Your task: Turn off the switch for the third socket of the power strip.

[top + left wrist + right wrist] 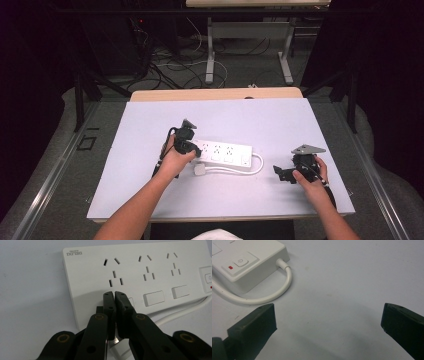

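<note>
Counter: a pale sheet (150, 190) is spread over the counter, whose wooden far edge (215, 94) is left bare.
Left tool: the left tool (194, 150) is held at the near-left end of the power strip; in the left gripper view (115, 296) its jaws are seen pressed together, nothing visibly between them, tips just above the strip's edge.
Right tool: the right tool (278, 172) is held low over the sheet, right of the strip; its jaws are spread wide apart (328, 315).
Power strip: a white three-outlet power strip (223, 152) lies mid-counter; its cord (252, 170) loops along the near side to a plug (200, 169).
Left gripper view: a brand mark (74, 252) is shown.
Right gripper view: the power button (241, 261) and red indicator (230, 267) are shown.
Room: a desk frame (250, 45) and floor cables (170, 67) are seen beyond.
</note>
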`<action>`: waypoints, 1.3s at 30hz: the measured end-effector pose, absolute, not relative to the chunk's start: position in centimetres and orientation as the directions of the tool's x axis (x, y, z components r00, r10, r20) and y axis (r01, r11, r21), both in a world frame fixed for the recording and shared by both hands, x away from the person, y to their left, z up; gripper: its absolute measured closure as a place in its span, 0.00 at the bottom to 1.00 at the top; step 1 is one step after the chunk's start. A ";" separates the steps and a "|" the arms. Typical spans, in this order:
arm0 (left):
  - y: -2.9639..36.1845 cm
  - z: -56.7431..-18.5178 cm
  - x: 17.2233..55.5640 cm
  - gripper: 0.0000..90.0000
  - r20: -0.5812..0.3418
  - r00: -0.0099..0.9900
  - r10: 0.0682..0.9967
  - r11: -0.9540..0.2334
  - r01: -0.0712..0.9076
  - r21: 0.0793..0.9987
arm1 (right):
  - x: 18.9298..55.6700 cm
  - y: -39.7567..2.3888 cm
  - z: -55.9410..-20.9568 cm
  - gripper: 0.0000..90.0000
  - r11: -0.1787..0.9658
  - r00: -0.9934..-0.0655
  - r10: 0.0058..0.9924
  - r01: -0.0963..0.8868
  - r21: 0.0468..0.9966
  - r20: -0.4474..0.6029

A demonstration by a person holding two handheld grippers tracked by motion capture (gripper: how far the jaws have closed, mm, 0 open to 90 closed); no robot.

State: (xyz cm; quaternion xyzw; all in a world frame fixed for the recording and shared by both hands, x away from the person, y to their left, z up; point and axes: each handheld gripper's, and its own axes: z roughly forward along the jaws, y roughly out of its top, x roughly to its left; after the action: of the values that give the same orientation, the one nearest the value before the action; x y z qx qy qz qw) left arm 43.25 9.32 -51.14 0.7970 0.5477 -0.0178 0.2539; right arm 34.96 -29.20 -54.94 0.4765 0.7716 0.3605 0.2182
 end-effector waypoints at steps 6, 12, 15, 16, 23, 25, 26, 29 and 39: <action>9.4 -51.1 43.3 0.99 -0.310 0.396 0.864 -0.269 0.885 0.381 | 34.9 -29.2 -54.9 0.00 0.283 -0.451 0.893 0.579 0.765 0.011; 9.4 -51.2 43.3 0.99 -0.311 0.396 0.864 -0.268 0.885 0.381 | 35.0 -29.2 -54.9 0.00 0.289 -0.456 0.890 0.576 0.765 0.007; 9.4 -51.3 43.3 0.99 -0.294 0.405 0.866 -0.289 0.884 0.368 | 35.0 -29.2 -55.0 0.00 0.291 -0.458 0.889 0.575 0.765 0.005; 9.4 -51.3 43.3 1.00 -0.299 0.400 0.867 -0.278 0.884 0.376 | 35.0 -29.2 -55.0 0.00 0.291 -0.458 0.889 0.575 0.764 0.007; 9.6 -51.5 43.3 1.00 -0.316 0.396 0.862 -0.265 0.884 0.385 | 35.0 -29.1 -55.0 0.00 0.290 -0.457 0.889 0.576 0.764 0.006; 9.6 -51.5 43.3 1.00 -0.316 0.396 0.862 -0.265 0.884 0.384 | 35.0 -29.1 -55.0 0.00 0.290 -0.457 0.889 0.575 0.765 0.006; 9.6 -51.5 43.3 1.00 -0.316 0.396 0.862 -0.266 0.884 0.384 | 35.0 -29.1 -55.0 0.00 0.291 -0.457 0.889 0.574 0.765 0.005; 9.7 -51.4 43.3 1.00 -0.321 0.396 0.861 -0.265 0.886 0.380 | 35.0 -29.1 -55.0 0.00 0.285 -0.452 0.892 0.579 0.764 0.010; 9.8 -51.4 43.4 0.95 -0.343 0.402 0.849 -0.267 0.887 0.377 | 35.0 -29.3 -55.0 0.00 0.293 -0.458 0.889 0.571 0.767 0.001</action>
State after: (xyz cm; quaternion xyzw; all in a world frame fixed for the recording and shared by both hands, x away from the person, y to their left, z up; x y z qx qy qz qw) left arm 43.38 9.80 -51.44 0.7952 0.5458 -0.0364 0.2617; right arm 35.02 -29.34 -55.01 0.4719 0.7735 0.3616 0.2197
